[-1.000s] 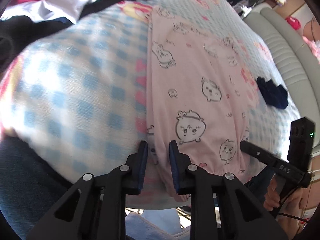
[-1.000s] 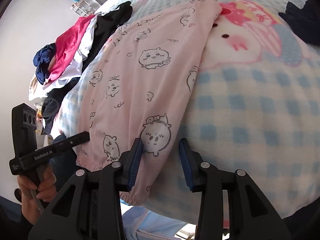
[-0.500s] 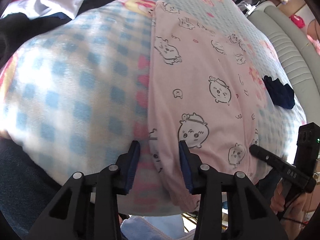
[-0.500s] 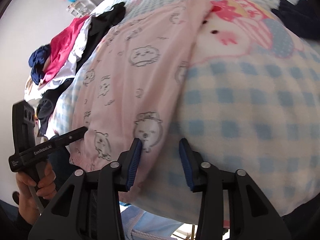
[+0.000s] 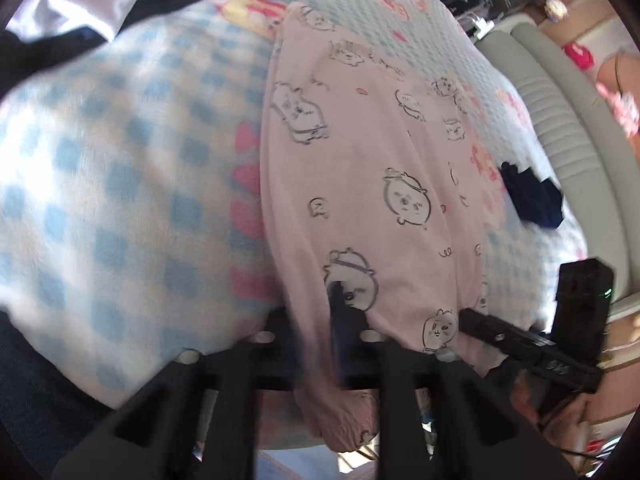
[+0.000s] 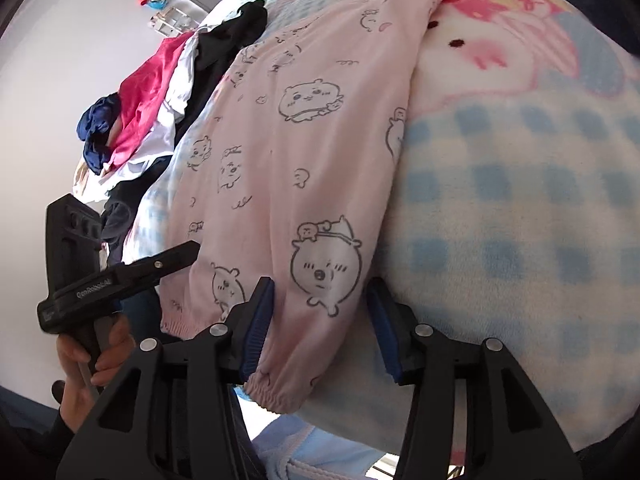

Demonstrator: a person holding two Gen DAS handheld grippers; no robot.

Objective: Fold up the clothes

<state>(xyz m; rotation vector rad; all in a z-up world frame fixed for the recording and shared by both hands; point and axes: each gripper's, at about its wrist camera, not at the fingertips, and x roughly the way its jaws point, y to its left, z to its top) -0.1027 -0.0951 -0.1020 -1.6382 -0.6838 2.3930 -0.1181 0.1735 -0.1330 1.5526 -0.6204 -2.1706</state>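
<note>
Fingers: left gripper (image 5: 312,312) pinching pink pyjamas (image 5: 360,168) | right gripper (image 6: 320,320) spread | label "GenRobot.AI"

My pink cartoon-print pyjama trousers (image 6: 312,152) lie on the blue-checked fleece blanket (image 6: 520,208); the heap of red, white and black clothes (image 6: 160,92) sits at ten o'clock.

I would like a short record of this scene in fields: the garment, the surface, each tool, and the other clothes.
garment: pink pyjama trousers with cartoon print, lying flat, cuffs at the near edge
surface: blue checked blanket on a bed
left tool: at the near cuff on its side, cloth between its fingers; blurred, grip unclear
right tool: open, fingers on both sides of the other cuff
other clothes: mixed pile at the far left; dark blue item to the right
</note>
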